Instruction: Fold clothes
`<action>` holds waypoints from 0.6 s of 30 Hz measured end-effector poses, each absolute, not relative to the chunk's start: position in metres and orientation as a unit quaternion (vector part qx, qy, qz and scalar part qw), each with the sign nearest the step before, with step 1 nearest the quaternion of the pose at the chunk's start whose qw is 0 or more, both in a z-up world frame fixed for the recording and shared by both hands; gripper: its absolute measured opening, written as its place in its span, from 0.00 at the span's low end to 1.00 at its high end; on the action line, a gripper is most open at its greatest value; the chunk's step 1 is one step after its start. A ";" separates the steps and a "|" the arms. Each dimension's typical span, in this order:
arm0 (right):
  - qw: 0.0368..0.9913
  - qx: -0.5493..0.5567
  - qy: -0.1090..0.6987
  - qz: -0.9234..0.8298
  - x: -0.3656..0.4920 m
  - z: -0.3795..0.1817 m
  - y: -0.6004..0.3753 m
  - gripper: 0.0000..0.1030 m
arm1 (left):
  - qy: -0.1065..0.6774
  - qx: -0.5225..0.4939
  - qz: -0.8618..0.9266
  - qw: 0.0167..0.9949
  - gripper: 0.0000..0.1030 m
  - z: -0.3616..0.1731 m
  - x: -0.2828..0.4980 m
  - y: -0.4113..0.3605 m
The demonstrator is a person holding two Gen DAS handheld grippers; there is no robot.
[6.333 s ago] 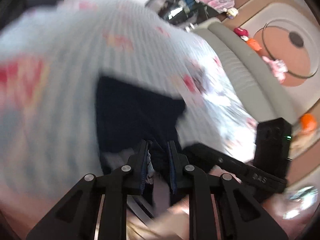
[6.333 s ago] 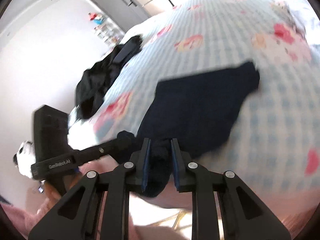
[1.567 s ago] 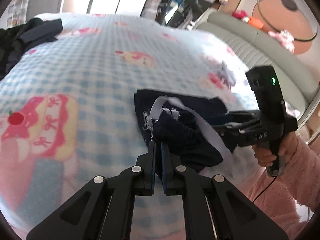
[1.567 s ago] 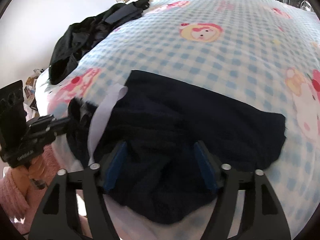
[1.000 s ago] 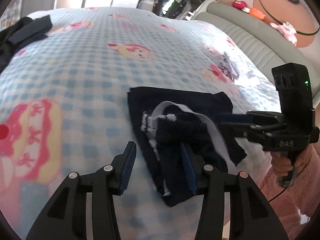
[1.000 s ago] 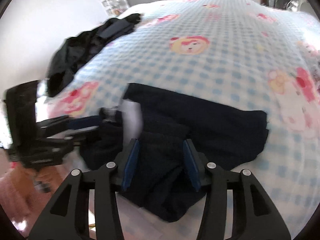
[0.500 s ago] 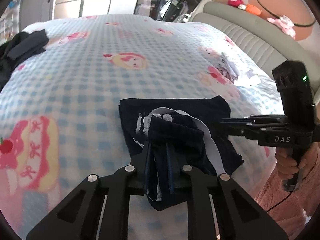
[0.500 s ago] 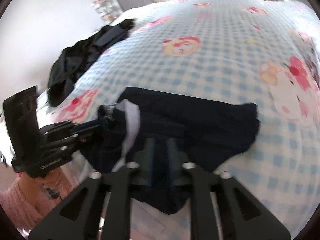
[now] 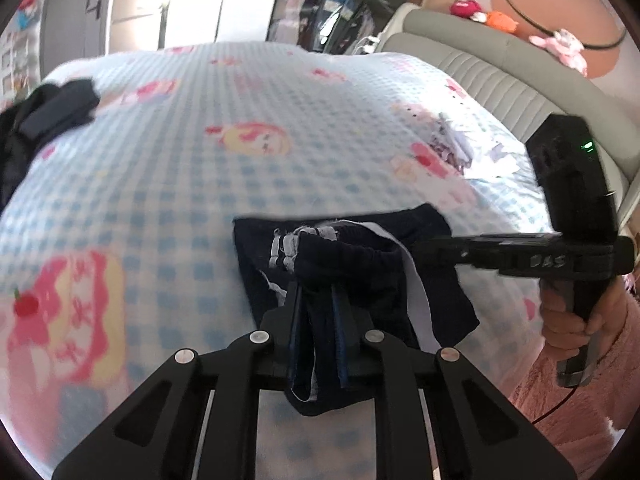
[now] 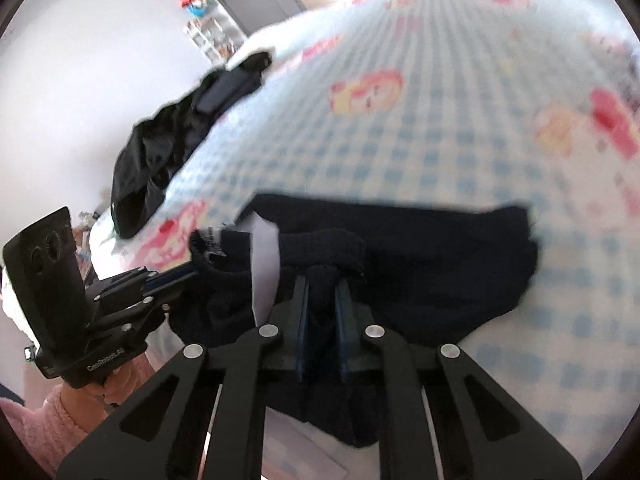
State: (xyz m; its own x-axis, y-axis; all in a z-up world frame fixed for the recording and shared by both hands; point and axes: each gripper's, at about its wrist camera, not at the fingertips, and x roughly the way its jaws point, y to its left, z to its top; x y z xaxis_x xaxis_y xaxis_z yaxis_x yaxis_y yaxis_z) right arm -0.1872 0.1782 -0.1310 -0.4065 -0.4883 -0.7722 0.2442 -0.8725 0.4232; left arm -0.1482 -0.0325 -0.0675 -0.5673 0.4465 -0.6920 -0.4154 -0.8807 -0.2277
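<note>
A dark navy garment [image 9: 360, 264] with a white stripe lies bunched at the near edge of the bed; it also shows in the right wrist view [image 10: 420, 248]. My left gripper [image 9: 318, 300] is shut on its near left part, by the white-trimmed waistband. My right gripper [image 10: 322, 292] is shut on a raised fold of its near edge. The right gripper also shows in the left wrist view [image 9: 424, 246], reaching into the cloth from the right. The left gripper shows at the left of the right wrist view [image 10: 188, 272].
The bed has a blue-and-white checked sheet [image 9: 200, 184] with pink cartoon prints. A pile of black clothes [image 9: 36, 120] lies at the far left, also in the right wrist view [image 10: 180, 128]. A light crumpled garment [image 9: 460, 148] lies by the grey padded headboard [image 9: 500, 80].
Both grippers opened about a second ago, then closed again on the navy garment's near edge. The garment now sits more bunched, with its near folds lifted.
</note>
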 end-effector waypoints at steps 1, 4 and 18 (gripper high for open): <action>0.214 0.493 -0.118 -0.835 -0.188 -0.128 0.179 0.10 | -0.010 -0.392 0.888 0.240 0.15 -0.064 -0.152 -0.028; 0.196 0.479 -0.105 -0.850 -0.189 -0.119 0.183 0.10 | -0.002 -0.391 0.889 0.236 0.15 -0.064 -0.165 -0.020; 0.137 0.463 -0.180 -0.857 -0.162 -0.124 0.228 0.46 | -0.119 -0.417 0.869 0.239 0.42 -0.097 -0.161 -0.054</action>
